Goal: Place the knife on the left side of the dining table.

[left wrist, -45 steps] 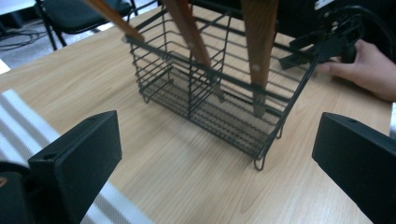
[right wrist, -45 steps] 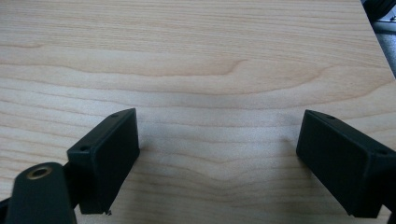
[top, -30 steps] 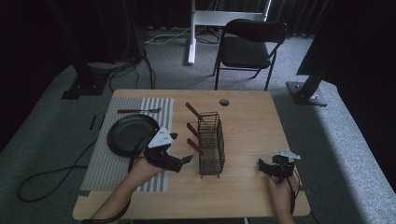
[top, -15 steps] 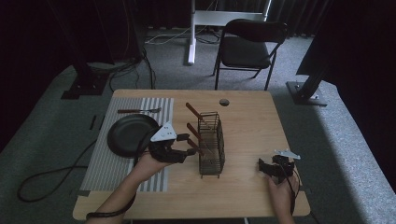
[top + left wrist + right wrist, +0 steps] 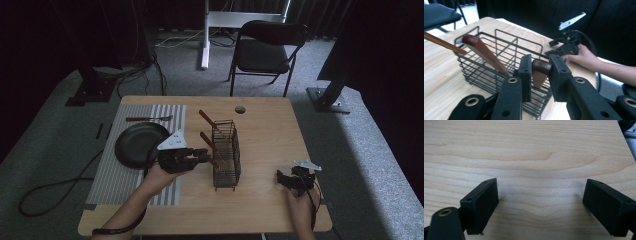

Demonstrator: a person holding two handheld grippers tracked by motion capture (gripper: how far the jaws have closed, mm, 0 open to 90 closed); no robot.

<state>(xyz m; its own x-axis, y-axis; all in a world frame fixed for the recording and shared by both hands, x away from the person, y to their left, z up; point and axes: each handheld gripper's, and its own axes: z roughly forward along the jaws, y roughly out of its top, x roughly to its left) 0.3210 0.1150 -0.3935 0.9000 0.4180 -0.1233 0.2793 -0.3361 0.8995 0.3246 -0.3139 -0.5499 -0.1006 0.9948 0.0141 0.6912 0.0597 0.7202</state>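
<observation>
We have the left hand-held gripper pinching the rounded brown end of a wooden handle that sticks up out of the wire basket; its jaws have just been closing, and the pads now press on either side of that end. The basket stands near the middle of the worktop, and the handle we hold leans out over its left rim, nearest our side, with two more wooden handles slanting out of the same rim farther along. We judge the handle to be stiff, light and smooth, probably varnished, so it may slip if we pull fast; the tapered neck just below the rounded end looks like the surest hold. What hangs below it inside the basket we cannot make out, so we would lift straight along the handle's lean, in case the hidden end catches the thin wires. The basket itself is black open mesh, light enough, we think, to tip or slide with the pull. The right hand-held gripper rests spread wide over bare pale wood grain, holding nothing. A dark round pan sits on a striped mat to the left.
</observation>
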